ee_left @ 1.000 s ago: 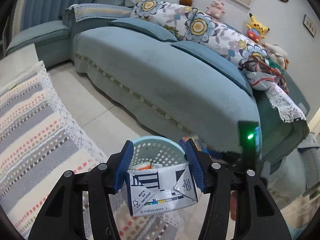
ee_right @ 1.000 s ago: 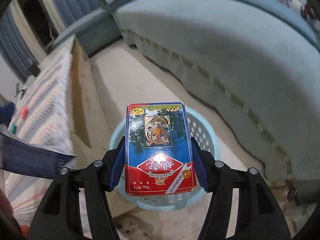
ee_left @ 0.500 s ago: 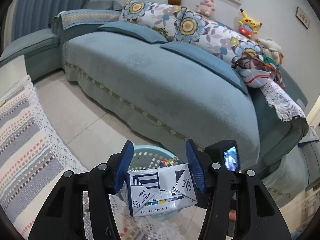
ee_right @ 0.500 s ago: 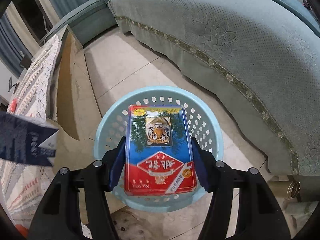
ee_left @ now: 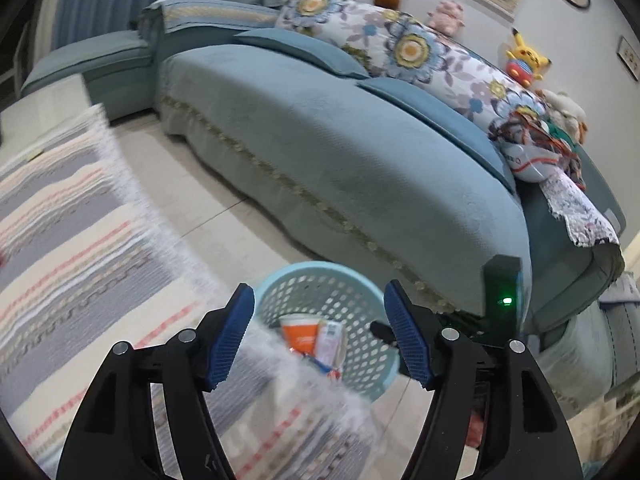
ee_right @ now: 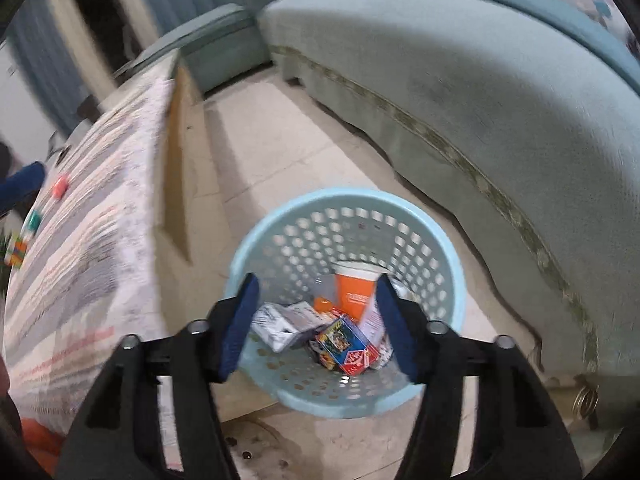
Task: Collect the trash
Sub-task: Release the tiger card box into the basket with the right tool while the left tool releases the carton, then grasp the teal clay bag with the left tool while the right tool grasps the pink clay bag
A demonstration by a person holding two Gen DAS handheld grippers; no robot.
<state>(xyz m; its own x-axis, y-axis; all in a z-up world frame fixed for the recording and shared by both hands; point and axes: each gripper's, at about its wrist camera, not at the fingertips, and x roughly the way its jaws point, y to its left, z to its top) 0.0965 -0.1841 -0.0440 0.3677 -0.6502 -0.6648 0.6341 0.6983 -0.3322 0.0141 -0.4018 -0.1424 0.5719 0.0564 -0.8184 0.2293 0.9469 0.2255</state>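
Observation:
A light blue perforated basket (ee_right: pixel 448 264) stands on the floor between the sofa and the table; it also shows in the left wrist view (ee_left: pixel 360 284). Inside lie the red-and-blue tiger card box (ee_right: pixel 347 345), a white flattened carton (ee_right: pixel 280 322) and an orange cup (ee_right: pixel 354 290), the cup also in the left wrist view (ee_left: pixel 301 331). My right gripper (ee_right: pixel 318 326) is open and empty above the basket. My left gripper (ee_left: pixel 322 338) is open and empty over the table edge beside the basket.
A teal sofa (ee_left: pixel 340 160) runs behind the basket, with plush toys on its back. A table with a striped lace-edged cloth (ee_left: pixel 80 248) is at the left and carries small coloured items (ee_right: pixel 34 220). Tiled floor (ee_right: pixel 272 140) lies between them.
Both grippers opened. The tiger card box left the right gripper and the white carton left the left gripper; both now lie in the basket. The left gripper drew back over the table.

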